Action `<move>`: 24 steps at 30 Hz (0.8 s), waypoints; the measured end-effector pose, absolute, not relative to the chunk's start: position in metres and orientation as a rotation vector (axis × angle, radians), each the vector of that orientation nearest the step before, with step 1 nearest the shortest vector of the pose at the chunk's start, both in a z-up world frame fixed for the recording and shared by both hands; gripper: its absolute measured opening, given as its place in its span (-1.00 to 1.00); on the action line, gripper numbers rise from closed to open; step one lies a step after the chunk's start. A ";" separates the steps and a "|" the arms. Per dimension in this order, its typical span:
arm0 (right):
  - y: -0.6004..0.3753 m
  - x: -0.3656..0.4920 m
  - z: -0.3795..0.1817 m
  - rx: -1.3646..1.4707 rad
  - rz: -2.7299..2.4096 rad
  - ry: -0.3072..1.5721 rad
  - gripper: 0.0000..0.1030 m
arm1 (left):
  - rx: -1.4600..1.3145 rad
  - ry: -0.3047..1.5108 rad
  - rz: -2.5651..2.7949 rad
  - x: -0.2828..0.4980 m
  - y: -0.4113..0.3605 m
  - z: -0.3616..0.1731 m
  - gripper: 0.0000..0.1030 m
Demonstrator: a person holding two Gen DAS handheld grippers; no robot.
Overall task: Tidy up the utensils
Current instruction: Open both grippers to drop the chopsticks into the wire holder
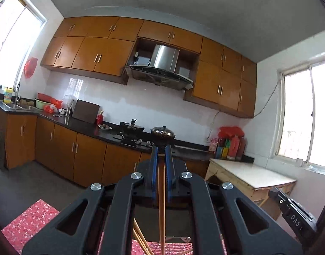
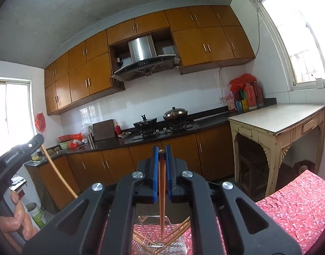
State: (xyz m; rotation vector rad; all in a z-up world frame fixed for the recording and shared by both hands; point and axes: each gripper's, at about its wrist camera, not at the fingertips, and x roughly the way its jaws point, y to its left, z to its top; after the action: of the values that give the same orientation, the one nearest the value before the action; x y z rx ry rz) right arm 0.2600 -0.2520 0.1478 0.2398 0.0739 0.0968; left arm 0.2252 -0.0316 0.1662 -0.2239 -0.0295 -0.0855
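Note:
In the left wrist view my left gripper (image 1: 161, 149) is shut on a light wooden chopstick (image 1: 162, 191), which hangs straight down between the blue pads. More chopsticks (image 1: 141, 241) lie below it. In the right wrist view my right gripper (image 2: 161, 148) is shut on a reddish-brown chopstick (image 2: 162, 191). That chopstick's tip hangs over a wire basket (image 2: 145, 218) holding several chopsticks (image 2: 179, 229). At the left edge of that view the left gripper (image 2: 39, 138) shows again with its chopstick (image 2: 56, 170), held by a person's hand (image 2: 20, 214).
A red floral tablecloth (image 2: 296, 210) covers the table under the basket. Beyond it are a dark kitchen counter (image 2: 205, 123) with a stove, a wok and a lidded pot (image 2: 175, 113). A cream side table (image 2: 277, 116) stands at the right, and a bucket (image 2: 36, 212) on the floor.

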 end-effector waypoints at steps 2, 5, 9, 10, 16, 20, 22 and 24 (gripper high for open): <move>-0.249 0.275 0.141 0.239 0.101 0.091 -0.85 | -0.216 -0.003 -0.080 0.239 -0.039 0.153 -0.87; -0.246 0.295 0.127 0.243 0.118 0.125 -0.85 | -0.222 0.040 -0.081 0.255 -0.043 0.138 -0.87; -0.241 0.317 0.108 0.229 0.129 0.169 -0.85 | -0.200 0.087 -0.069 0.273 -0.046 0.122 -0.87; -0.241 0.321 0.104 0.230 0.133 0.187 -0.84 | -0.195 0.103 -0.066 0.277 -0.046 0.119 -0.87; -0.249 0.333 0.089 0.239 0.066 0.237 -0.41 | -0.197 0.178 -0.042 0.291 -0.037 0.108 -0.85; -0.253 0.323 0.091 0.235 0.048 0.231 -0.41 | -0.186 0.194 -0.026 0.285 -0.032 0.110 -0.85; -0.253 0.316 0.093 0.229 0.040 0.229 -0.41 | -0.182 0.203 -0.026 0.283 -0.031 0.112 -0.85; -0.252 0.308 0.094 0.223 0.035 0.231 -0.41 | -0.171 0.207 -0.016 0.276 -0.029 0.114 -0.83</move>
State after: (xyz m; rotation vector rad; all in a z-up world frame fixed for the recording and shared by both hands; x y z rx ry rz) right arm 0.3078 -0.2524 0.0939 0.2232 0.2305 0.0351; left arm 0.2757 -0.0288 0.1141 -0.1706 0.2066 -0.0162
